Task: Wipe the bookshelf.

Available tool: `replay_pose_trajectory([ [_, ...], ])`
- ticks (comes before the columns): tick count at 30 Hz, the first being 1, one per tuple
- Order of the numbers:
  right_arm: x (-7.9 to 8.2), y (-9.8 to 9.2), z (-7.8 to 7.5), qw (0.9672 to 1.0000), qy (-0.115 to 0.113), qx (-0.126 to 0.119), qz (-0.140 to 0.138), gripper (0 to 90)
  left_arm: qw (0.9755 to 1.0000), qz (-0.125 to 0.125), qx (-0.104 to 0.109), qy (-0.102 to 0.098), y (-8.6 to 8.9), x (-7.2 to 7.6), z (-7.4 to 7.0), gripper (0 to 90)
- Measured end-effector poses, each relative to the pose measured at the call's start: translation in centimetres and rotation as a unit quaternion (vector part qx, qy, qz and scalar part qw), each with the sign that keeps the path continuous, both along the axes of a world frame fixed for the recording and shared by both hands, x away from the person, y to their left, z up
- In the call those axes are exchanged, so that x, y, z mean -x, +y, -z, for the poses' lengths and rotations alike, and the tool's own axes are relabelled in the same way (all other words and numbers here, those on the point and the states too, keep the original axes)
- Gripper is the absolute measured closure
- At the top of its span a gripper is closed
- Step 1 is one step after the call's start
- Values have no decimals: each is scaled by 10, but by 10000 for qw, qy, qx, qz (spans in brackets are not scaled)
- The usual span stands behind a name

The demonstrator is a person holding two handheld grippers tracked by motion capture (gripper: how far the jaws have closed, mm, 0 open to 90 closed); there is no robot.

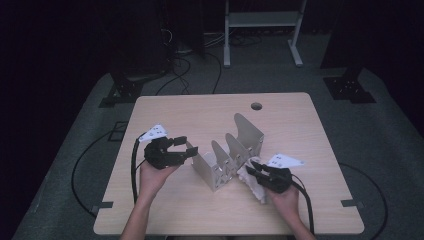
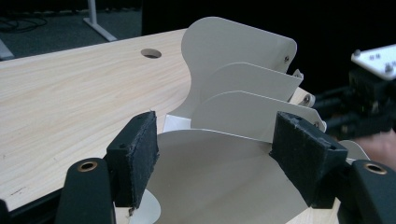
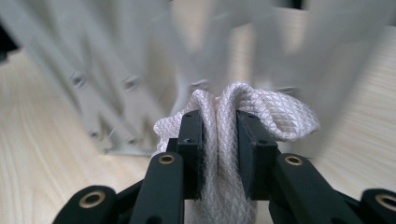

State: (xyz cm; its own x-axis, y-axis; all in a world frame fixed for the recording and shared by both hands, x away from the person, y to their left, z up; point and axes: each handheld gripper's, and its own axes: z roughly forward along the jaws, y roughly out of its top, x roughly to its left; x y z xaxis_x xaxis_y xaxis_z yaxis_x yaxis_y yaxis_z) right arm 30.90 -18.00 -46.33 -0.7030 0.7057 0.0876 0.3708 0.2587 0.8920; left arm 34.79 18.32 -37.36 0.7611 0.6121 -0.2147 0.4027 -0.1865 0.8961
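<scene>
A white folding rack with several upright plates stands in the middle of the wooden table. My left gripper is at the rack's left end. In the left gripper view, my left gripper stands open, its jaws astride the rounded top of the nearest plate, with the pads close to its edges. My right gripper is at the rack's right side, near the front. It is shut on a bunched white woven cloth, which hangs down to the table. The rack is blurred just behind the cloth.
A round cable hole sits near the table's far edge. Black stands and a white frame are on the floor beyond the table. Cables trail from both grippers off the near edge.
</scene>
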Motion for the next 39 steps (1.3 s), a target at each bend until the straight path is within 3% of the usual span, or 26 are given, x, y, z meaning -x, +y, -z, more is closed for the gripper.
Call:
replay_pose_trajectory([
  [3, -1, 5, 3, 9998, -10, 187, -84, 722, 10000, -9, -3, -2, 0, 0, 0, 308],
  [6, -7, -11, 2, 9997, 115, 51, 188, 721, 10000, -2, 2, 14, -1, 0, 1, 308],
  [8, -8, -14, 3, 9996, 177, -49, 222, 721, 10000, 8, 16, 22, -1, 0, 1, 308],
  [14, -1, 9, 7, 9996, 106, 237, -140, 721, 10000, 18, 8, 28, -1, 0, 1, 308],
  [19, -8, -5, 6, 9998, 201, 32, 86, 721, 10000, 39, 13, 34, -2, 0, 1, 307],
  [25, -3, 9, 8, 9995, 183, 165, -206, 721, 10000, 40, 4, 34, -2, 0, 1, 307],
  [30, -8, -1, 8, 9997, 234, 19, -5, 722, 10000, 45, -4, 36, -3, 0, 2, 305],
  [34, 0, 17, 9, 9991, 219, 168, -323, 721, 10000, 52, -13, 35, -3, -1, 2, 305],
  [36, -1, 16, 8, 9992, 153, 228, -286, 722, 10000, 45, -25, 33, -4, 0, 2, 305],
  [39, -5, 7, 7, 9996, 248, 36, -136, 722, 10000, 49, -27, 25, -4, 0, 2, 305],
])
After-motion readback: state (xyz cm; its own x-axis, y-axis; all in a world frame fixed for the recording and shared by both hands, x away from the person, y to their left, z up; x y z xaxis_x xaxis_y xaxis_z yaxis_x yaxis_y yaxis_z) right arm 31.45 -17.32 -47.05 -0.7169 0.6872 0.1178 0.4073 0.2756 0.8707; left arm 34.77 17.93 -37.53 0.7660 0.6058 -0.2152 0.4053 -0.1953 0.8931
